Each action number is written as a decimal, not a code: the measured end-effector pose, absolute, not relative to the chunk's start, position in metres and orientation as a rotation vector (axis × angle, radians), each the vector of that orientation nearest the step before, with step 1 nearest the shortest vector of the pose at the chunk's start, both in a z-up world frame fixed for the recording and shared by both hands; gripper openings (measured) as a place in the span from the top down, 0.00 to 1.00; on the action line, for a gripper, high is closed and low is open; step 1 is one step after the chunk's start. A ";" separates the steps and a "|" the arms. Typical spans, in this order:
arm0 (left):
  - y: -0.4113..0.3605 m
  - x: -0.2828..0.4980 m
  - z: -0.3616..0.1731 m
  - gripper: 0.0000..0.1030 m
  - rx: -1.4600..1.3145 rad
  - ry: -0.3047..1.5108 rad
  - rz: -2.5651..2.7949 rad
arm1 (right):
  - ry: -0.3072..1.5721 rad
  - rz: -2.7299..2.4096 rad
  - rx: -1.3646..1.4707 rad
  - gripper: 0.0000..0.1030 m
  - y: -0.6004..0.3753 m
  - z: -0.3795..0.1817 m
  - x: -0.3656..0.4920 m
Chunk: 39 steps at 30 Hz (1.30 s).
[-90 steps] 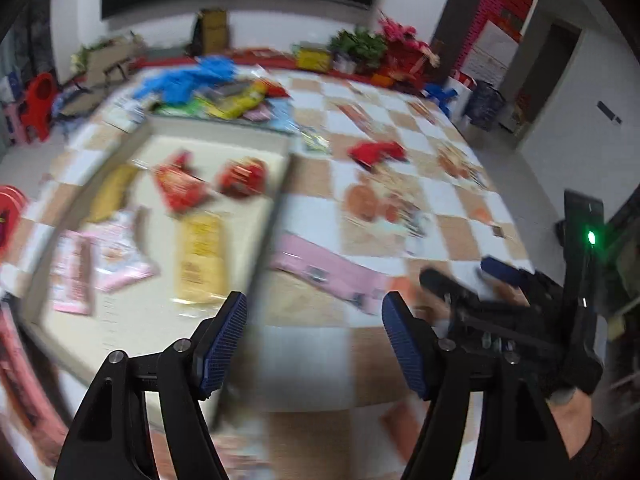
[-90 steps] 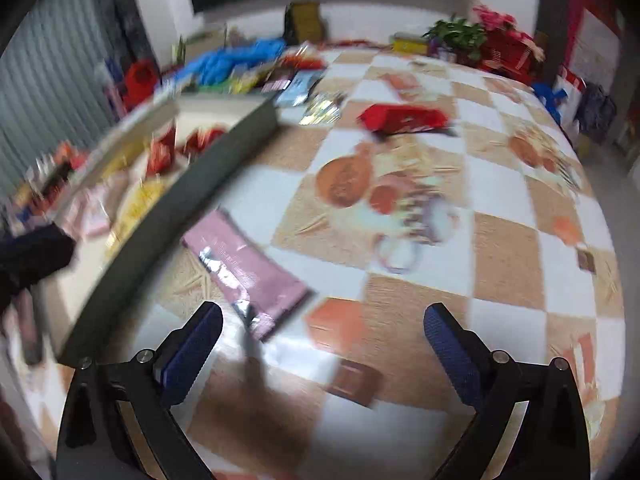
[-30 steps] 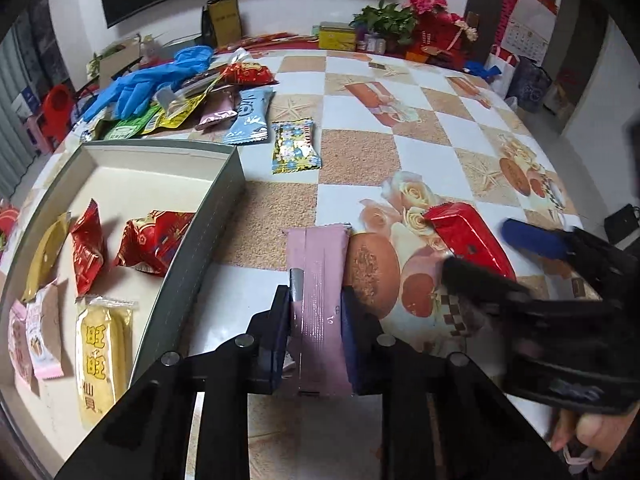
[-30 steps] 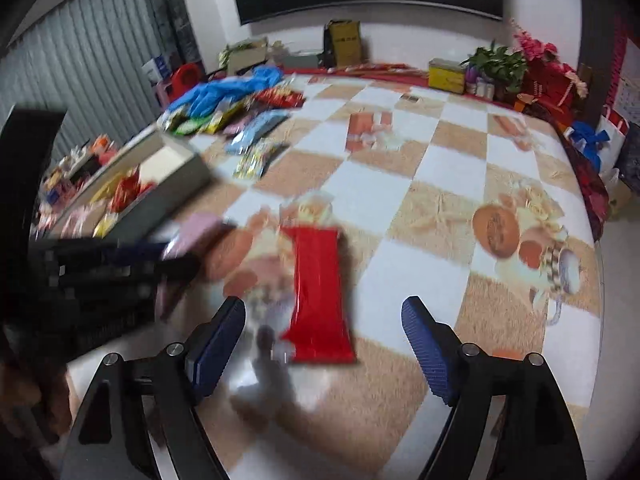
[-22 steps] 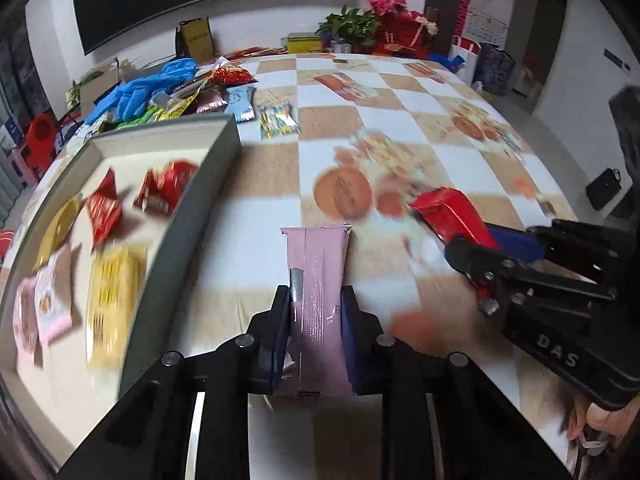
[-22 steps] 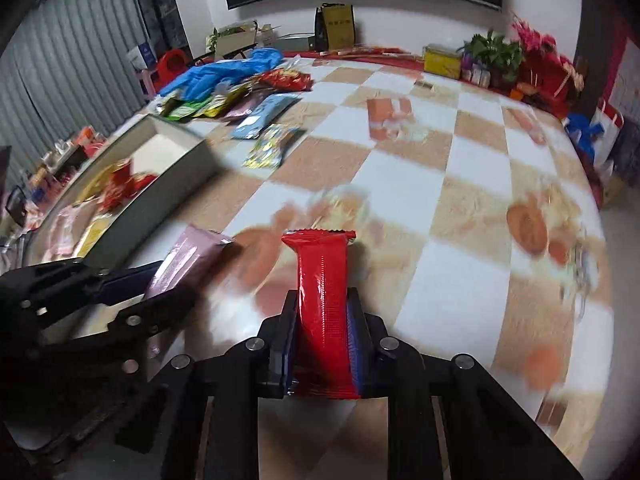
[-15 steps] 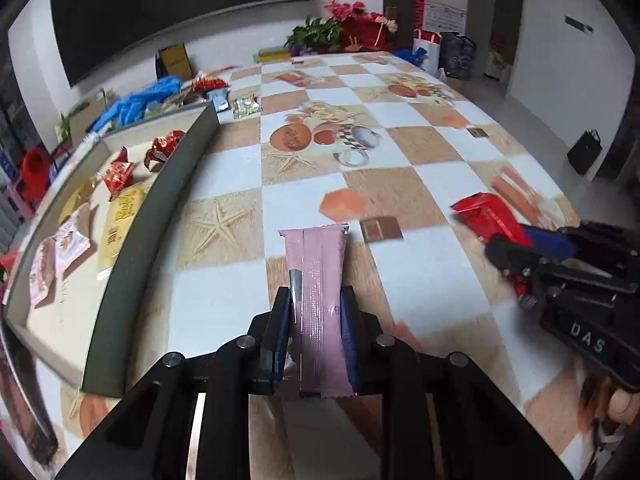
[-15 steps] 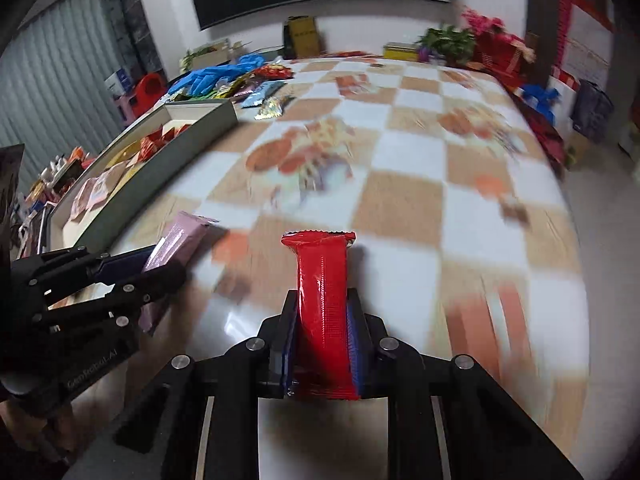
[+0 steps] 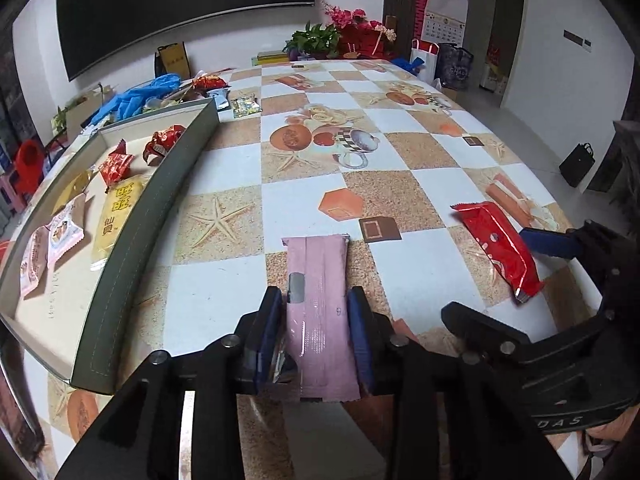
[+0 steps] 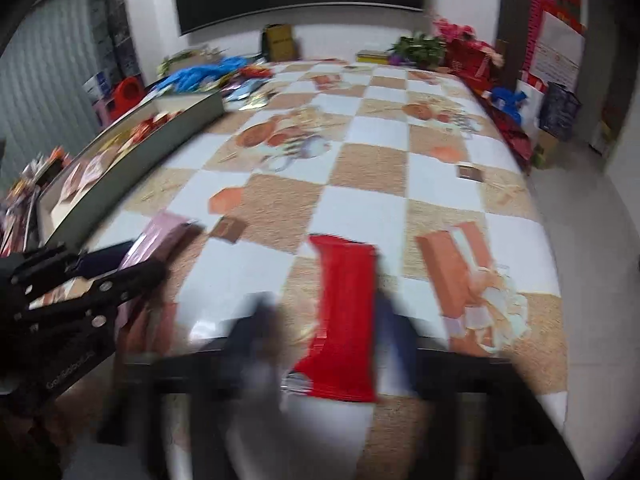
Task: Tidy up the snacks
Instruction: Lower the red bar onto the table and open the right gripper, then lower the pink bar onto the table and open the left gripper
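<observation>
My left gripper (image 9: 316, 320) is shut on a pink snack packet (image 9: 318, 300) and holds it above the near part of the table. The right gripper shows at the right of that view with a red snack packet (image 9: 498, 250) between its jaws. In the blurred right wrist view the red packet (image 10: 346, 312) lies between my right gripper's (image 10: 324, 336) jaws, which look spread with a gap on the left side. The pink packet (image 10: 156, 240) and left gripper show at the left. The grey tray (image 9: 160, 216) holds several snacks.
A checkered tablecloth (image 9: 400, 152) covers the table. Loose snacks (image 9: 246, 106) and blue gloves (image 9: 136, 96) lie at the far left behind the tray. Plants and red boxes (image 9: 344, 38) stand at the far edge. The table edge and floor (image 10: 592, 240) are to the right.
Both grippers closed on their packets and pulled back toward the near table edge. In the latest frame the right jaws appear to spread apart around the red packet.
</observation>
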State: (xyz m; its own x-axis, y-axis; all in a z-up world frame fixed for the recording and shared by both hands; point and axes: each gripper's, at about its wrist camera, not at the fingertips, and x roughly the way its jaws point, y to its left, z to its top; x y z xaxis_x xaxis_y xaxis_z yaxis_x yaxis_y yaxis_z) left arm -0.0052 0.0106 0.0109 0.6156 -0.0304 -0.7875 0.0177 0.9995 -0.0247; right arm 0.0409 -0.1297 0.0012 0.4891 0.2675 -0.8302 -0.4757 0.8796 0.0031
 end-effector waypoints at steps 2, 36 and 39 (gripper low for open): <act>0.012 -0.003 0.011 0.53 -0.020 0.910 -0.025 | 0.954 0.463 -0.246 0.00 -0.128 0.000 0.040; 0.033 0.005 0.002 0.01 -0.076 0.974 0.099 | 0.954 0.422 -0.230 0.00 -0.134 0.000 0.043; 0.033 0.005 0.002 0.01 -0.076 0.974 0.098 | 0.954 0.422 -0.230 0.00 -0.134 0.000 0.043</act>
